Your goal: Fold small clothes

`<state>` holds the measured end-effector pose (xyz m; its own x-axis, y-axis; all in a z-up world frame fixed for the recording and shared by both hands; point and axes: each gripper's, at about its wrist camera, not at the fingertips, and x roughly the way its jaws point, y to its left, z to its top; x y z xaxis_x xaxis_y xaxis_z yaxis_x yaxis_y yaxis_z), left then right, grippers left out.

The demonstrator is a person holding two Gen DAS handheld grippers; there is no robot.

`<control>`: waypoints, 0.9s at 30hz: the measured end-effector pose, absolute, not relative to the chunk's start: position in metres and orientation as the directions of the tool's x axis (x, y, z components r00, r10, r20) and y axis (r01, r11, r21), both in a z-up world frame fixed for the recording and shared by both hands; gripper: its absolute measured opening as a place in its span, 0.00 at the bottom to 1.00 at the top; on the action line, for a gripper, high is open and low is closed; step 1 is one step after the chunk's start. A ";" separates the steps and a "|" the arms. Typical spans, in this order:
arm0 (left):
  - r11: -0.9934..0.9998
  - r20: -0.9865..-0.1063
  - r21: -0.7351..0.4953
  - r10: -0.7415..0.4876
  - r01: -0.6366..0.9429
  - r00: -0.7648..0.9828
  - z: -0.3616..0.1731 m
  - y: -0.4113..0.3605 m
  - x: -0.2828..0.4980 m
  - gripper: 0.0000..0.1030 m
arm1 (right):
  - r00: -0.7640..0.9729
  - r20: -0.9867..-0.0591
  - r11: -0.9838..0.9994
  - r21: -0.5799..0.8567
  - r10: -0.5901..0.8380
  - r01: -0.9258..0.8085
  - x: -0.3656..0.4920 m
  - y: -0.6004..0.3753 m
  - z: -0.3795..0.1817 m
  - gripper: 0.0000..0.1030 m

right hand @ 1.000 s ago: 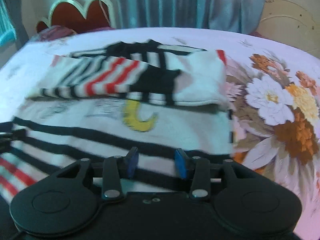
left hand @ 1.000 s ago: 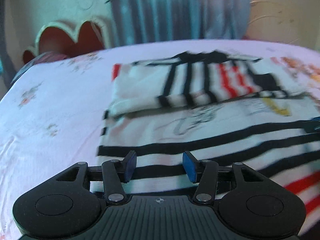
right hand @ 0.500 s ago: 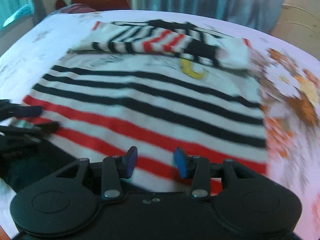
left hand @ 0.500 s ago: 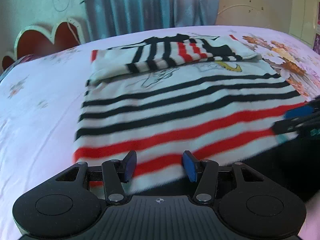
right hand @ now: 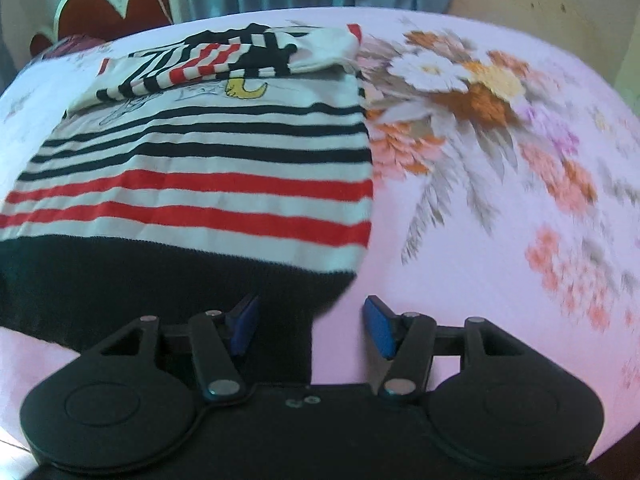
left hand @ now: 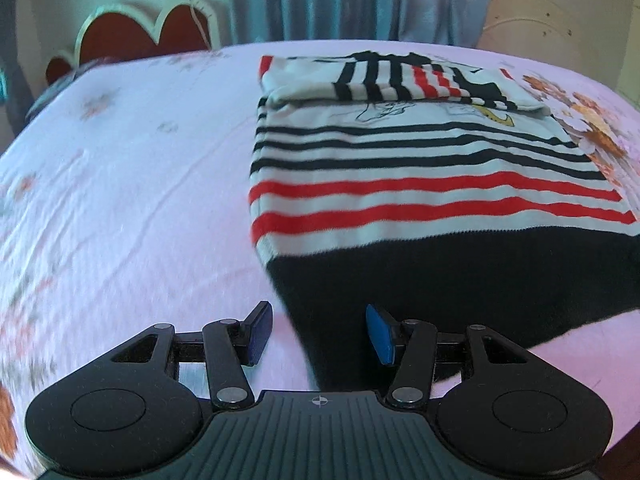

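Though sweater (left hand: 420, 184) shows cartoon print (right hand: 244, 89), no lettering readable.

left gripper (left hand: 318, 332) fingers spread wide, right gripper (right hand: 310, 328) likewise — both level

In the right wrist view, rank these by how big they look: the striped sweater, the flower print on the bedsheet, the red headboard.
1. striped sweater
2. flower print, close behind; its blurred edges make the gap unsure
3. red headboard, smallest, though it is farthest from the camera, so it may only look small.
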<state>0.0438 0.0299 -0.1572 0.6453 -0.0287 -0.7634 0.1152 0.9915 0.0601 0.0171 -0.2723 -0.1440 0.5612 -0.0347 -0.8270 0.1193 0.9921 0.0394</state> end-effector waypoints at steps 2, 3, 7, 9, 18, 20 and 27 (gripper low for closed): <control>0.995 -0.773 0.028 -0.041 0.099 0.633 -0.158 0.033 0.043 0.50 | 0.560 -0.828 0.990 0.059 -0.022 0.127 0.012 -0.273 -0.144 0.53; 0.996 -0.779 0.008 -0.050 0.089 0.625 -0.158 0.035 0.042 0.50 | 0.559 -0.829 0.989 0.068 -0.015 0.128 0.011 -0.273 -0.144 0.53; 0.994 -0.797 -0.079 -0.108 0.074 0.594 -0.162 0.039 0.040 0.50 | 0.552 -0.834 0.986 0.104 0.016 0.128 0.006 -0.271 -0.145 0.47; 0.992 -0.800 -0.089 -0.125 0.090 0.587 -0.163 0.038 0.039 0.42 | 0.553 -0.833 0.984 0.119 0.026 0.134 0.004 -0.272 -0.146 0.42; 0.974 -0.812 -0.180 -0.227 0.139 0.537 -0.161 0.039 0.050 0.07 | 0.532 -0.841 0.971 0.195 0.095 0.135 0.005 -0.272 -0.146 0.08; 0.971 -0.802 -0.178 -0.237 0.160 0.547 -0.157 0.038 0.049 0.07 | 0.531 -0.839 0.965 0.223 0.117 0.139 0.006 -0.273 -0.144 0.06; 0.970 -0.744 -0.147 -0.238 0.196 0.624 -0.134 0.035 0.053 0.07 | 0.575 -0.802 0.954 0.277 0.164 0.114 0.009 -0.278 -0.124 0.06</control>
<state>0.0528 0.0352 -0.1340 0.6243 -0.2385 -0.7439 0.1956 0.9697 -0.1467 0.0089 -0.2780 -0.1241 0.5749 0.1643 -0.8015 0.1142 0.9539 0.2775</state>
